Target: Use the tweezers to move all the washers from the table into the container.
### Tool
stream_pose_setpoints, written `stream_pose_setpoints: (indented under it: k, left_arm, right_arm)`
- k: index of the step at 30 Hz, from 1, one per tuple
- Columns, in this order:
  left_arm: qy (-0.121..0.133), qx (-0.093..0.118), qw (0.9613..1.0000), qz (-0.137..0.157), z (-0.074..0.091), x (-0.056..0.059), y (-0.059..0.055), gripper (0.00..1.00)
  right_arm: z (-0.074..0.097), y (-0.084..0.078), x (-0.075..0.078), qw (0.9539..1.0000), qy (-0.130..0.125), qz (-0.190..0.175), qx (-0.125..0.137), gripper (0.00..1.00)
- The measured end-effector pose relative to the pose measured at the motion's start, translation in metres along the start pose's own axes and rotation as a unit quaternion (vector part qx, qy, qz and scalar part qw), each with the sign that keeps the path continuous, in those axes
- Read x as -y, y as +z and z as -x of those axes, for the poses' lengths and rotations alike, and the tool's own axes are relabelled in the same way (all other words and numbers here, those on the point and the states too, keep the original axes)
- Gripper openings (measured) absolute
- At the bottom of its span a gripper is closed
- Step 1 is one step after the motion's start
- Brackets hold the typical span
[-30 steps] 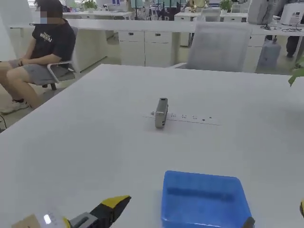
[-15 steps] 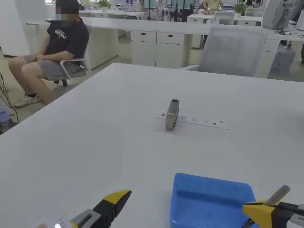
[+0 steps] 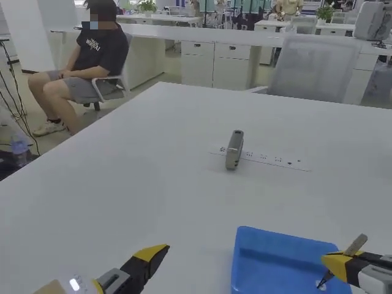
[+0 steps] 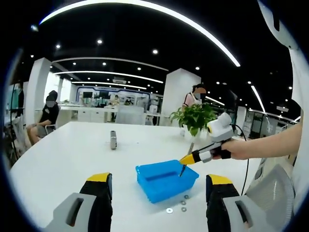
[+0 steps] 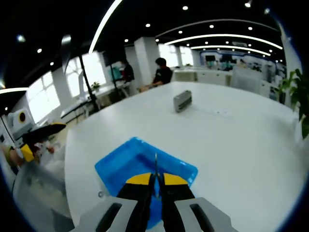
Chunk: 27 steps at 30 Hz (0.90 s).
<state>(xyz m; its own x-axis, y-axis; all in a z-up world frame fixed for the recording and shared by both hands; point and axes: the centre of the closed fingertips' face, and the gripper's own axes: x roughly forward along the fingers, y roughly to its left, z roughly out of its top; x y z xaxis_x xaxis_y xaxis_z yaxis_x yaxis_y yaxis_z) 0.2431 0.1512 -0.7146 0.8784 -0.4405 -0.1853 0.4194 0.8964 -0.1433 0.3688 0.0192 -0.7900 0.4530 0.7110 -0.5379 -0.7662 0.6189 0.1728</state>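
A blue container sits near the table's front edge. My right gripper is shut on thin tweezers, and their tip hangs just over the container on its right side. In the right gripper view the jaws are closed together above the container. Small metal washers lie on the table in front of the container, and one washer shows beside its corner. My left gripper stands wide open, holding nothing. In the head view this left gripper is left of the container.
A grey block rests on a flat white power strip mid-table. A person sits at the far left, and a grey chair stands behind the table. A potted plant is at the table's right end.
The head camera has swung, shifting the whole scene right. My right gripper with the tweezers has come in from the lower right to above the container. The left gripper has barely moved.
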Motion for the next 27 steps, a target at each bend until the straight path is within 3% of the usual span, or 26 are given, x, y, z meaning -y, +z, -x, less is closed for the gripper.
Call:
stream_pose_setpoints:
  k: [3, 10, 13, 19, 27]
  left_arm:
    - [0.0, -0.001, 1.0, 0.001, 0.0, 0.0, 0.0, 0.79]
    - [0.002, 0.002, 0.9999, 0.011, 0.002, -0.003, 0.0, 0.75]
    - [0.008, 0.02, 0.9996, 0.016, 0.006, -0.006, 0.006, 0.72]
    - [0.01, 0.021, 0.9995, 0.021, 0.006, -0.007, 0.006, 0.71]
    - [0.007, 0.013, 0.9998, 0.014, 0.005, -0.005, 0.004, 0.7]
  right_arm:
    - [-0.005, -0.006, 0.003, 0.9996, -0.006, 0.025, -0.01, 0.03]
    - [-0.008, -0.011, 0.008, 0.9988, -0.007, 0.046, -0.012, 0.03]
    - [-0.007, -0.015, 0.011, 0.9975, -0.011, 0.066, -0.021, 0.03]
    - [0.005, -0.006, 0.007, 0.9984, -0.013, 0.055, 0.003, 0.03]
    - [0.034, 0.019, -0.028, 0.9971, 0.005, 0.058, 0.048, 0.03]
